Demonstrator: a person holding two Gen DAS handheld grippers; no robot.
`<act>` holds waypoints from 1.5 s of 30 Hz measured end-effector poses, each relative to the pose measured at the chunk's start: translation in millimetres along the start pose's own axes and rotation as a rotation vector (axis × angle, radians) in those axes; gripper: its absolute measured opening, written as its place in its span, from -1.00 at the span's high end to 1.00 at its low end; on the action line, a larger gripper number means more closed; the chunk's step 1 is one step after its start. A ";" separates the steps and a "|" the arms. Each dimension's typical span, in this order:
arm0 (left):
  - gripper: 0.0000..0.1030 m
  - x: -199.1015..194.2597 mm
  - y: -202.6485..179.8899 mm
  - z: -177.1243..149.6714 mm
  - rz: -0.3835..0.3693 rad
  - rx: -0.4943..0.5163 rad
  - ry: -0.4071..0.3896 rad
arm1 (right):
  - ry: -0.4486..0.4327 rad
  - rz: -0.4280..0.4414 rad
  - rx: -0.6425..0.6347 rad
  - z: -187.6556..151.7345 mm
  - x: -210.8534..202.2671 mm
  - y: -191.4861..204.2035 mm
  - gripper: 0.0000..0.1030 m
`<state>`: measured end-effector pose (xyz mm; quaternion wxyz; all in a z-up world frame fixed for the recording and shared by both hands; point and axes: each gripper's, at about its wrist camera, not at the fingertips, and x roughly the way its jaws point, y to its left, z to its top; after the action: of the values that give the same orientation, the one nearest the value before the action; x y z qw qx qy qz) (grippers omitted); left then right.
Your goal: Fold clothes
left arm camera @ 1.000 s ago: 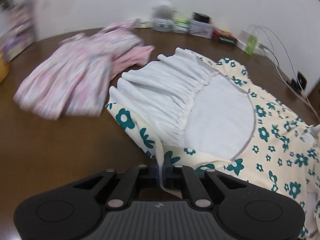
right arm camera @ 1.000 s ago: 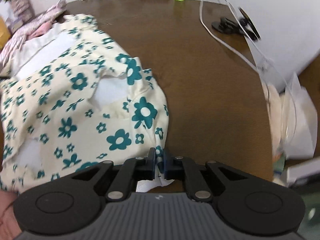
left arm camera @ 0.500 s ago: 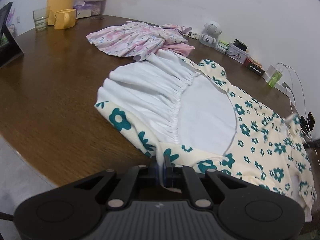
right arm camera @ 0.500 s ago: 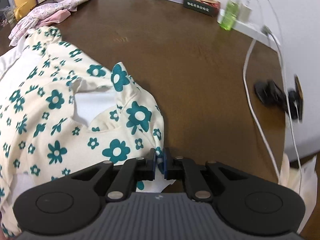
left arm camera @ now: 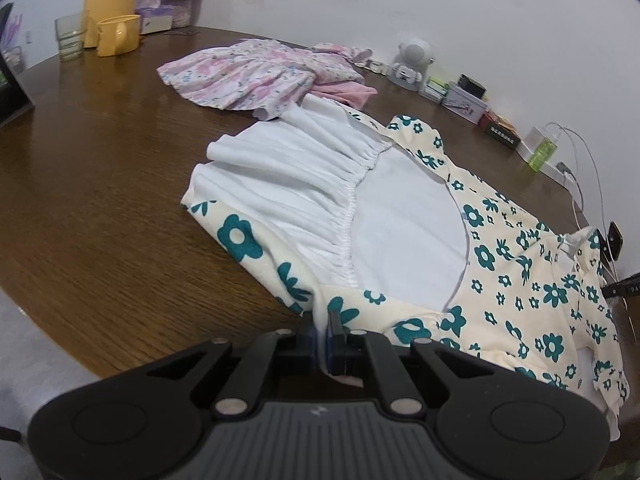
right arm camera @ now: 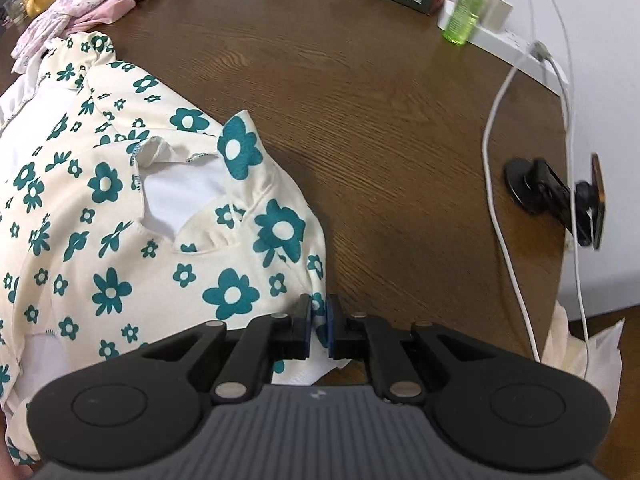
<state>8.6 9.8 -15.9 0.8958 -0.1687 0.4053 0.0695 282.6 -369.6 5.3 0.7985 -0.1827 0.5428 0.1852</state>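
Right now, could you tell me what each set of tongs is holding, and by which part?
Both hold the floral dress: the left tongs and the right tongs each pinch its near edge.

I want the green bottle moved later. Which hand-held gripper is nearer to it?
Right. The right hand-held gripper faces the green bottle across bare table; the left hand-held gripper sits farther away.

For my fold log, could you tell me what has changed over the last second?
Both views swung across the table, and the floral dress was drawn along with them. Left gripper and right gripper stay clamped on its edge; the pink garment stayed put.
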 end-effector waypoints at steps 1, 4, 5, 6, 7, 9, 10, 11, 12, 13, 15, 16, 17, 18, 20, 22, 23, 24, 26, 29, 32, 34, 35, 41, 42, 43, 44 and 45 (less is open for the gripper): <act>0.91 0.0 -0.7 0.0 -0.006 0.005 0.003 | -0.001 -0.008 0.005 -1.4 0.0 0.5 0.87; 0.72 -4.4 5.1 5.0 -0.029 -0.003 0.002 | -0.028 -0.023 0.035 -5.1 -4.1 2.0 0.64; 0.62 -8.6 9.4 9.1 -0.040 -0.005 -0.001 | -0.040 -0.022 0.054 -7.1 -7.2 1.1 0.43; 0.43 -13.8 13.4 14.2 -0.050 -0.001 -0.008 | -0.071 0.000 0.081 -11.5 -14.7 -0.7 0.33; 0.34 -20.3 16.6 20.9 -0.057 0.007 -0.019 | -0.099 0.015 0.105 -15.5 -22.7 -2.2 0.31; 0.06 -33.0 17.8 40.7 -0.081 0.057 -0.050 | -0.166 0.027 0.157 -27.2 -41.2 -3.3 0.14; -0.02 -37.6 16.1 52.8 -0.097 0.097 -0.063 | -0.197 0.029 0.177 -32.1 -48.7 -3.2 0.08; -0.16 -39.3 11.9 67.1 -0.110 0.152 -0.073 | -0.227 0.023 0.197 -38.1 -55.7 -1.7 -0.03; -0.28 -37.9 5.1 82.4 -0.116 0.211 -0.084 | -0.246 0.015 0.216 -43.2 -59.2 0.4 -0.10; -0.34 -34.6 -3.8 98.2 -0.120 0.272 -0.095 | -0.264 0.007 0.236 -48.2 -62.5 2.5 -0.12; -0.42 -20.8 -23.2 127.0 -0.144 0.387 -0.104 | -0.283 0.013 0.278 -57.2 -65.0 9.8 -0.13; -0.43 -9.5 -36.8 139.3 -0.161 0.444 -0.096 | -0.291 0.015 0.299 -63.4 -64.6 14.8 -0.13; -0.44 4.3 -53.3 149.7 -0.181 0.502 -0.078 | -0.297 0.012 0.315 -70.0 -64.6 20.9 -0.14; -0.44 19.0 -68.0 157.9 -0.197 0.548 -0.060 | -0.304 0.010 0.330 -76.6 -64.7 26.9 -0.14; -0.44 54.5 -92.4 171.8 -0.210 0.616 -0.017 | -0.321 0.002 0.367 -92.7 -67.6 41.0 -0.14; -0.42 91.8 -105.8 183.0 -0.210 0.659 0.031 | -0.335 -0.006 0.412 -110.8 -70.1 56.8 -0.14; -0.36 109.3 -112.0 187.7 -0.207 0.677 0.055 | -0.336 -0.007 0.429 -117.7 -69.1 63.4 -0.14; -0.30 124.5 -116.4 190.9 -0.205 0.695 0.078 | -0.332 -0.016 0.444 -126.5 -67.8 70.3 -0.14; -0.26 149.4 -122.3 194.8 -0.212 0.739 0.111 | -0.314 -0.037 0.467 -139.2 -64.4 80.1 -0.14; -0.26 169.9 -123.6 198.0 -0.232 0.783 0.136 | -0.311 -0.066 0.483 -147.9 -63.2 91.7 -0.11; -0.17 181.6 -124.6 196.0 -0.235 0.802 0.144 | -0.308 -0.088 0.479 -150.0 -61.1 100.8 -0.09; 0.20 188.2 -124.5 194.0 -0.239 0.803 0.158 | -0.292 -0.091 0.474 -147.5 -55.6 101.7 0.00; 0.32 190.3 -124.1 192.5 -0.243 0.800 0.165 | -0.283 -0.089 0.473 -146.0 -52.7 101.2 0.08; 0.57 187.7 -123.2 186.0 -0.221 0.768 0.134 | -0.239 -0.095 0.433 -140.4 -41.5 99.5 0.49; 0.57 187.0 -122.7 185.2 -0.207 0.761 0.128 | -0.237 -0.096 0.429 -142.2 -41.8 98.3 0.51; 0.57 186.2 -121.6 184.7 -0.193 0.752 0.122 | -0.235 -0.096 0.425 -144.0 -42.0 96.9 0.51; 0.57 185.3 -120.2 184.6 -0.178 0.743 0.117 | -0.233 -0.098 0.427 -146.8 -42.1 94.4 0.52; 0.57 184.7 -117.8 185.0 -0.165 0.730 0.111 | -0.233 -0.101 0.429 -149.2 -42.5 92.5 0.52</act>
<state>291.7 -36.1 -11.7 0.8761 0.1260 0.4365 -0.1612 103.1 -367.3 -14.7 0.8844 -0.0132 0.4644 0.0454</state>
